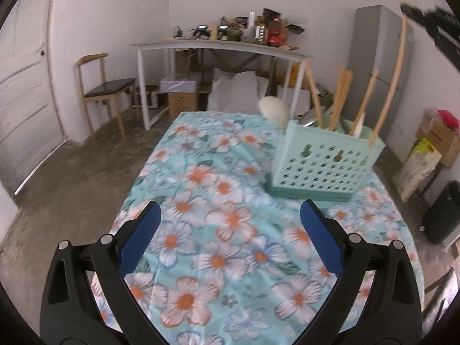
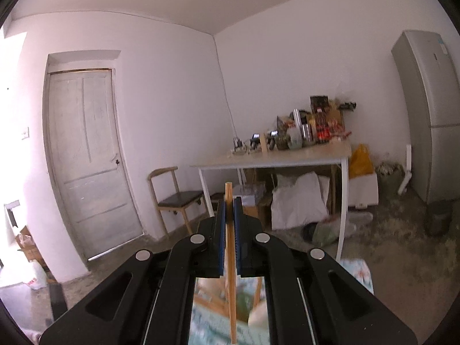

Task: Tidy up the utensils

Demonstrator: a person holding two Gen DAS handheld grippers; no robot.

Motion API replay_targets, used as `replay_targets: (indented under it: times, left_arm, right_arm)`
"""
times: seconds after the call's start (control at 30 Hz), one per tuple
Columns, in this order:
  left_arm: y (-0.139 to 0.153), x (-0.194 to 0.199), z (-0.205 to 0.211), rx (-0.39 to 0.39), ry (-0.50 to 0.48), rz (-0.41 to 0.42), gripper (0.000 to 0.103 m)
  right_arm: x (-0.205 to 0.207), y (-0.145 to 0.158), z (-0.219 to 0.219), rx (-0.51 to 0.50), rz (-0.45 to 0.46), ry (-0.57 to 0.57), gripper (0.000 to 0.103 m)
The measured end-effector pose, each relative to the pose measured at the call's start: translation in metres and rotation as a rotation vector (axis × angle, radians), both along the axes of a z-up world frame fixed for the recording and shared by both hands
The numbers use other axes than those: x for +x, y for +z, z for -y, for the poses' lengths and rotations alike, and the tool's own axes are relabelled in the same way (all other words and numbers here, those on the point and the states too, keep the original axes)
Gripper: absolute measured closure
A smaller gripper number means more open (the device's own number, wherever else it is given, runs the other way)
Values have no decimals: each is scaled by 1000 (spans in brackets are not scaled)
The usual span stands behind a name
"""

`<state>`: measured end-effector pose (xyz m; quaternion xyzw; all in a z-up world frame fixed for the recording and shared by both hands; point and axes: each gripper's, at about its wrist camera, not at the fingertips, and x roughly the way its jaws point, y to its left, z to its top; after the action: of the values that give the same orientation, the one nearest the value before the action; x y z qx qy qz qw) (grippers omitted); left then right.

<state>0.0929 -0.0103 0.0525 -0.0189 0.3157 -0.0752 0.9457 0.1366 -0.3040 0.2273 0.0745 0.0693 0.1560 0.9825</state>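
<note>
The left tongs [image 1: 230, 224] gape wide and empty above a bench [image 1: 201, 201] draped in a floral cloth. At two o'clock from them stands a mint-green perforated utensil holder [image 1: 322, 164], already bristling with wooden-handled utensils [image 1: 339, 100], a white spoon [image 1: 273, 110] leaning out of its far corner. The right tongs [image 2: 229, 210] are clamped tight on a single wooden chopstick [image 2: 230, 273], which runs upright between the blue pads [image 2: 237, 218], its tip poking out at twelve o'clock and its shaft dropping towards six. In the left view, the right tongs appear blurred at one o'clock, above the holder.
</note>
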Motion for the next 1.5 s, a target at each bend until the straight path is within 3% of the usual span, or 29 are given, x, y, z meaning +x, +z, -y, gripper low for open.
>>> replay_targets:
  times: [0.2, 0.63, 0.73, 0.83, 1.13, 1.3, 1.5]
  left_arm:
    - [-18, -1, -1, 53, 67, -29, 9]
    - [-24, 12, -8, 102, 156, -96, 9]
    - [-25, 16, -15, 106, 194, -119, 9]
    - [-24, 17, -20, 88, 218, -139, 9]
    - [-20, 15, -22, 67, 225, -153, 9]
    - [-17, 12, -18, 63, 215, -155, 9]
    - [-12, 9, -14, 58, 206, -154, 9]
  right_arm:
    - [41, -2, -19, -69, 6, -34, 97]
    - [86, -55, -40, -177, -94, -73, 97]
    - [83, -59, -35, -165, -112, -80, 94]
    - [70, -53, -24, -123, -97, -95, 76]
    - [20, -41, 0, -40, -66, -92, 61]
    - [-8, -59, 3, -24, -125, -62, 52]
    - [-28, -101, -7, -20, -257, -72, 45]
